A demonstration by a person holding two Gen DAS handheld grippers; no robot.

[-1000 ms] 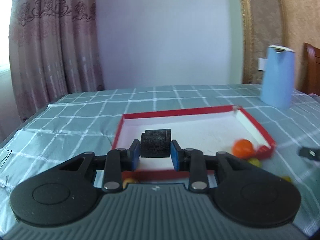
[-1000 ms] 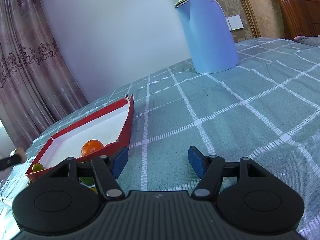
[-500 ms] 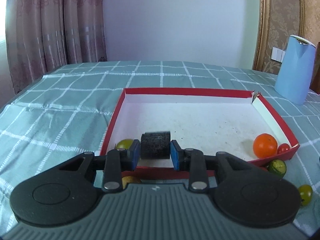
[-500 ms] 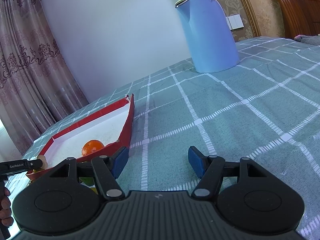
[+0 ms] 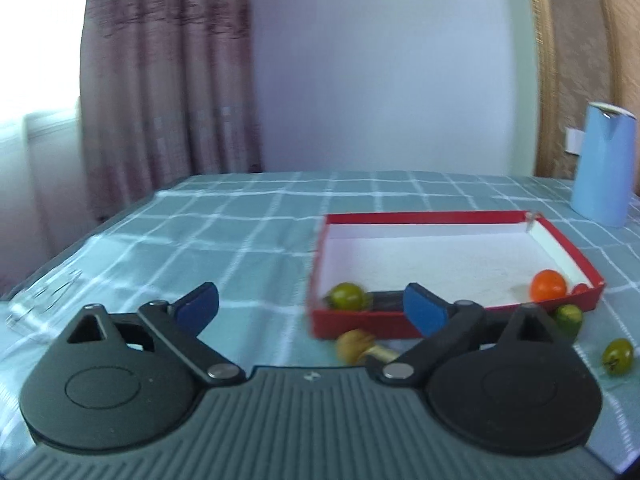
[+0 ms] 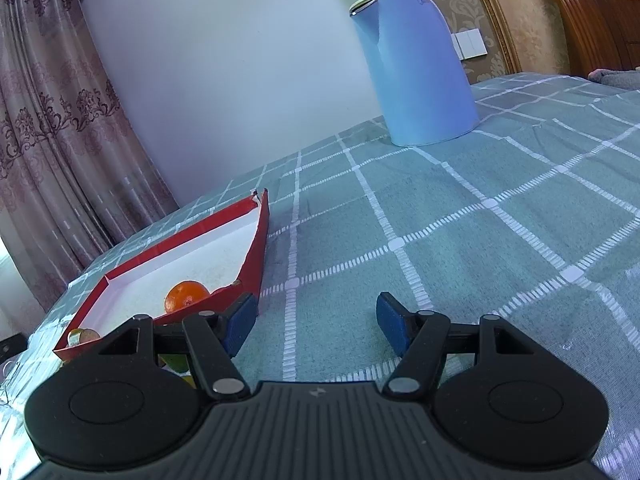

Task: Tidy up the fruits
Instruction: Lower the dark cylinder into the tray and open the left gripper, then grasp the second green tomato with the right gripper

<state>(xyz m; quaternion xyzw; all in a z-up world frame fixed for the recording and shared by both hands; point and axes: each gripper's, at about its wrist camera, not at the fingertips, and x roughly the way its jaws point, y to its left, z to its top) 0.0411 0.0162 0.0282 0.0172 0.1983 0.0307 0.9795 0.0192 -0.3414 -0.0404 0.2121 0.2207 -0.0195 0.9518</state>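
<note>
Left wrist view: blurred throughout. Left gripper (image 5: 311,307) spread wide, jaws opening, nothing between them but checked cloth and the near red wall of the tray (image 5: 360,322). Inside the near left corner, a green fruit (image 5: 347,295); beside it a dark shape, half hidden behind the right finger, not identifiable. Orange fruit (image 5: 548,284) in the near right corner, a small red one (image 5: 579,289) touching the wall there. On the bench (image 5: 224,240) outside: a brownish fruit (image 5: 354,345) just before the wall, two green fruits (image 5: 618,356) to the right. Open cloth left of the tray.

Right wrist view: right gripper (image 6: 316,322) half spread, empty, over bare cloth. Tray rim partly behind its left finger. Blue kettle (image 6: 416,68) upright, well apart.
</note>
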